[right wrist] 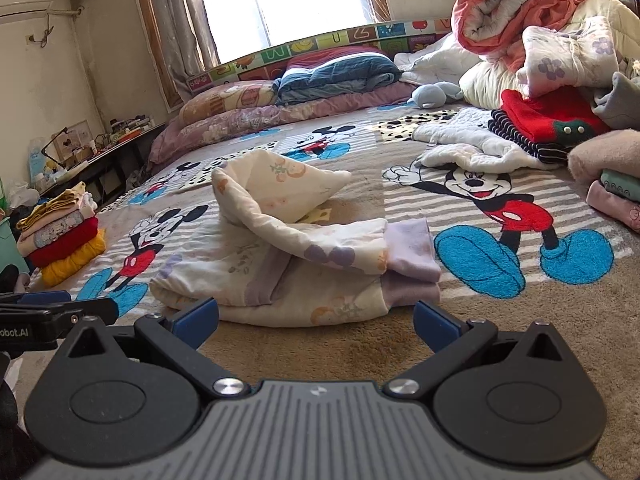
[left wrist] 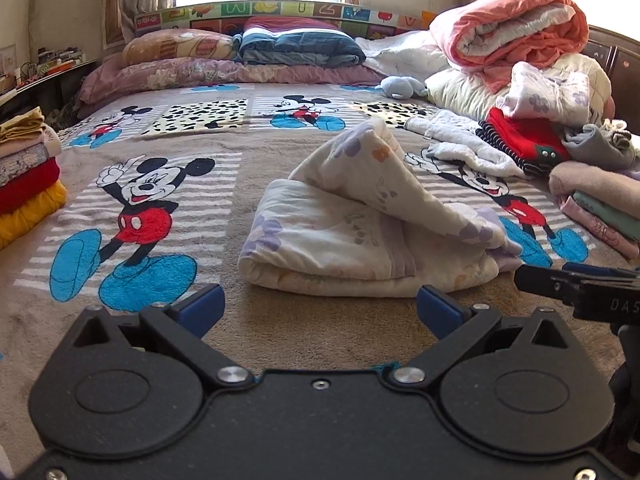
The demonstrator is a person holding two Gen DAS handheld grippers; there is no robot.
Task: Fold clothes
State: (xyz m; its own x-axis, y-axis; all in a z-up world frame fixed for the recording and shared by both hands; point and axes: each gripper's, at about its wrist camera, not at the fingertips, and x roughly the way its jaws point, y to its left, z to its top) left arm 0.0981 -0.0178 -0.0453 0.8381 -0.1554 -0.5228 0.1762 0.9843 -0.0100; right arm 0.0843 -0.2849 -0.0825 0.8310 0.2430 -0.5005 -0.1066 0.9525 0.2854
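Observation:
A cream garment with purple and orange flowers and lilac cuffs [left wrist: 360, 232] lies partly folded on the Mickey Mouse bedspread [left wrist: 136, 208], with one flap standing up loosely. It also shows in the right wrist view [right wrist: 296, 256]. My left gripper [left wrist: 320, 310] is open and empty, just in front of the garment's near edge. My right gripper [right wrist: 316, 320] is open and empty, also just short of the garment. The right gripper shows from the side at the right edge of the left wrist view [left wrist: 576, 284].
A stack of folded clothes [right wrist: 60, 236] sits at the bed's left edge. Unfolded clothes, a red garment [right wrist: 548, 116], a white quilted piece [right wrist: 472, 148] and rolled quilts [left wrist: 512, 32] crowd the right side. Pillows [left wrist: 224, 68] line the head of the bed.

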